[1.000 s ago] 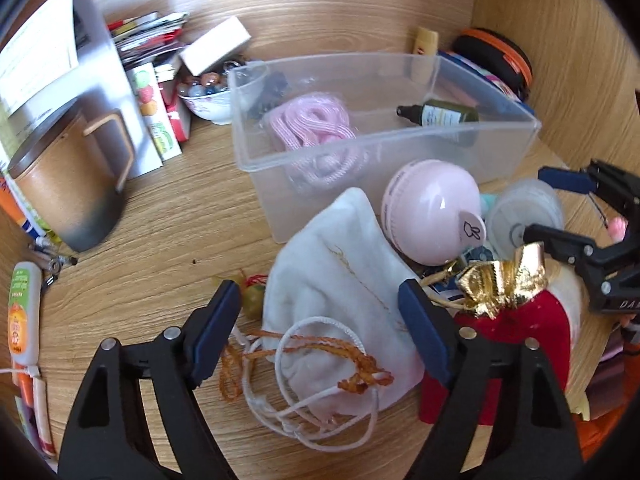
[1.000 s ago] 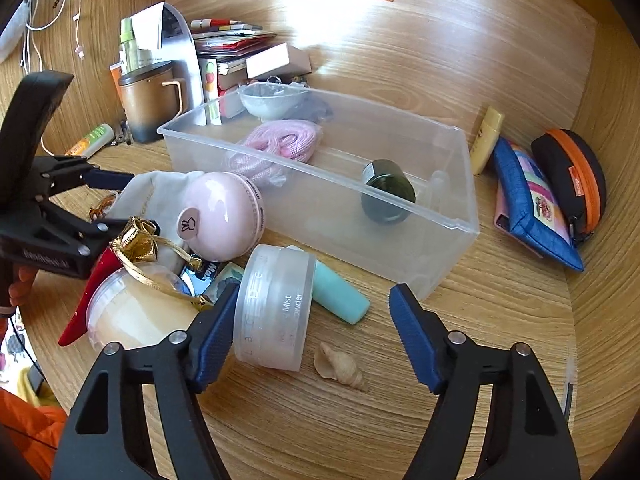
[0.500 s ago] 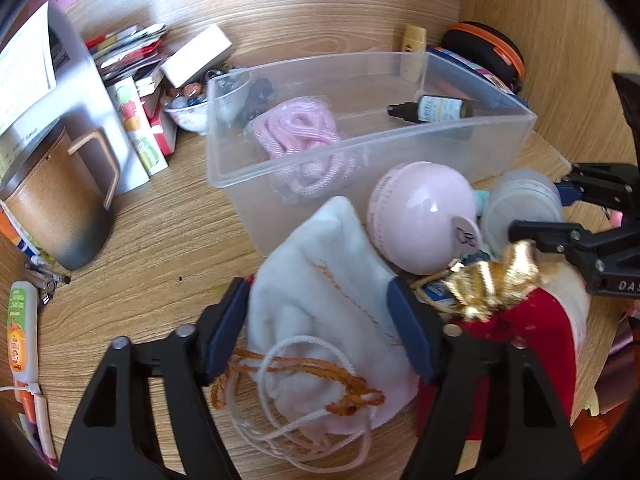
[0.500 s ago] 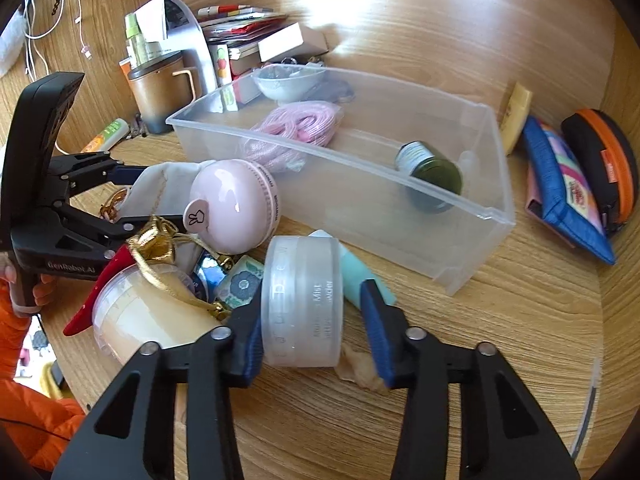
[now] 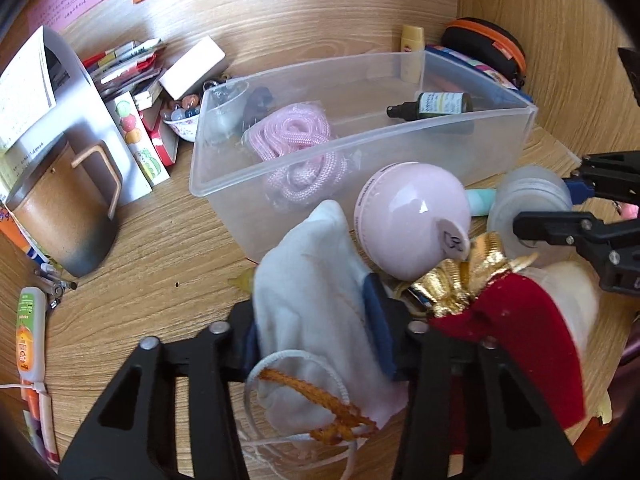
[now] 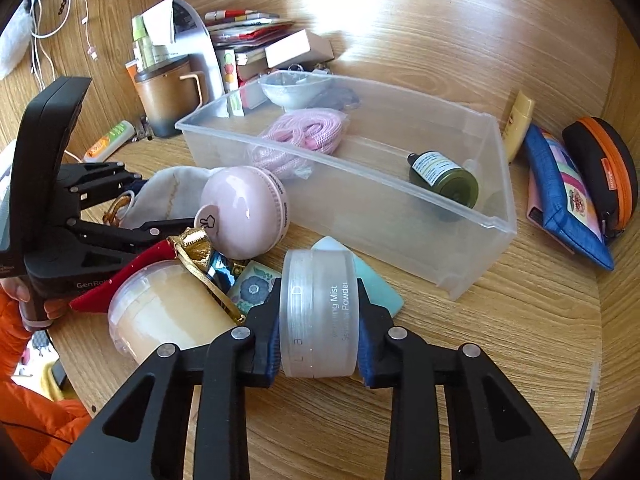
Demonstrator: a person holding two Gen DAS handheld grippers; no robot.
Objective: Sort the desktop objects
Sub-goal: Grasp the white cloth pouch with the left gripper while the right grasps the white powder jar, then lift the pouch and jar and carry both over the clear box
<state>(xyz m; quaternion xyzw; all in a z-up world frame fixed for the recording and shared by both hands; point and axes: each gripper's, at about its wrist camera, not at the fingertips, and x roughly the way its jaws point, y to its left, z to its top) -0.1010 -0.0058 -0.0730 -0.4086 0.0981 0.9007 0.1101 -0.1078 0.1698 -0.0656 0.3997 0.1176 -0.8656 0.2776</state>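
Note:
My left gripper [image 5: 316,320] is shut on a white drawstring pouch [image 5: 312,292] on the wooden desk; the pouch also shows in the right wrist view [image 6: 168,192]. My right gripper [image 6: 318,338] is shut on a frosted round powder jar [image 6: 318,312], also seen in the left wrist view [image 5: 528,204]. A clear plastic bin [image 6: 472,264] holds a pink rope [image 6: 304,136] and a dark green spray bottle [image 6: 444,176]. A pink round case [image 6: 244,212], a red-and-gold wrapped jar [image 6: 168,316] and a teal item [image 6: 380,284] lie in front of the bin.
A brown mug [image 5: 64,216], books and a small bowl [image 5: 184,120] stand at the back left. A blue pouch [image 6: 560,196], an orange-trimmed black case [image 6: 604,176] and a yellow tube [image 6: 518,124] lie right of the bin. A tube [image 5: 30,332] lies at left.
Both grippers moved forward and closed. The left closed on the white pouch, the right closed on the frosted powder jar.

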